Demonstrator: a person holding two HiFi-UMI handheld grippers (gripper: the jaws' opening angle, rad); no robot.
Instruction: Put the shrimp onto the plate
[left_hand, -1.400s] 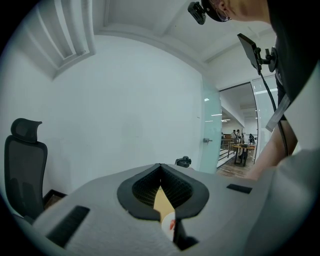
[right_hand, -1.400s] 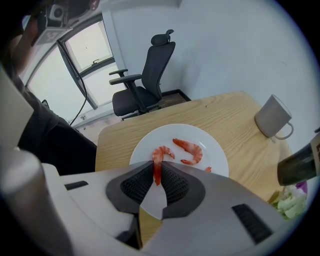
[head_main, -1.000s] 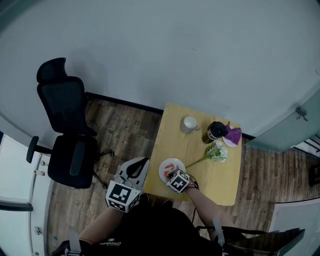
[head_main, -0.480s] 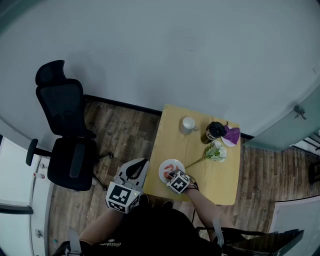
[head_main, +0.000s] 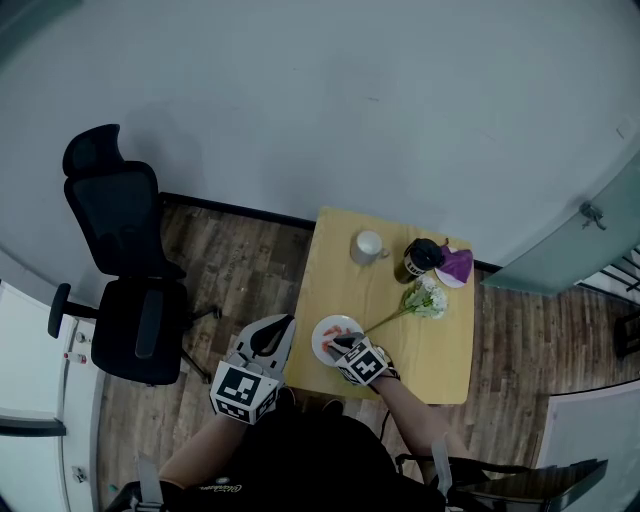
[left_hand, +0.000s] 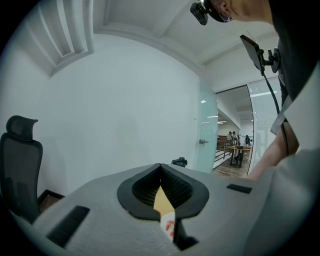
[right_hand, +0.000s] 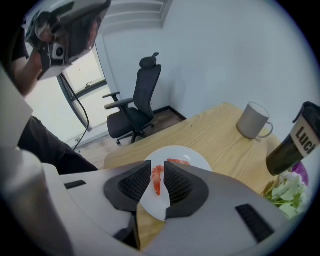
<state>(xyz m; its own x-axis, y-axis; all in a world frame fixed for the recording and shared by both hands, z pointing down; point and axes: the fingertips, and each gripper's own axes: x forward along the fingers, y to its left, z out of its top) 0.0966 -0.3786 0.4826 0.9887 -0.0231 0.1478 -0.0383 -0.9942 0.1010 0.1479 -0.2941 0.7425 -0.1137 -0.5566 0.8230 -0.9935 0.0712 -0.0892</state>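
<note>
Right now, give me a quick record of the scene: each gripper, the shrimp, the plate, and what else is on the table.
Right gripper: shut on a shrimp, over the plate
Left gripper: shut, empty, held beside the table
Plate: white, near the table edge, second shrimp lying on it
Other items: grey mug, dark cup, flowers

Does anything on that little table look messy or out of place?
Only the flower: it lies flat on the table, stem toward the plate, not in any vase. The mug and dark tumbler stand upright; nothing looks spilled.
</note>
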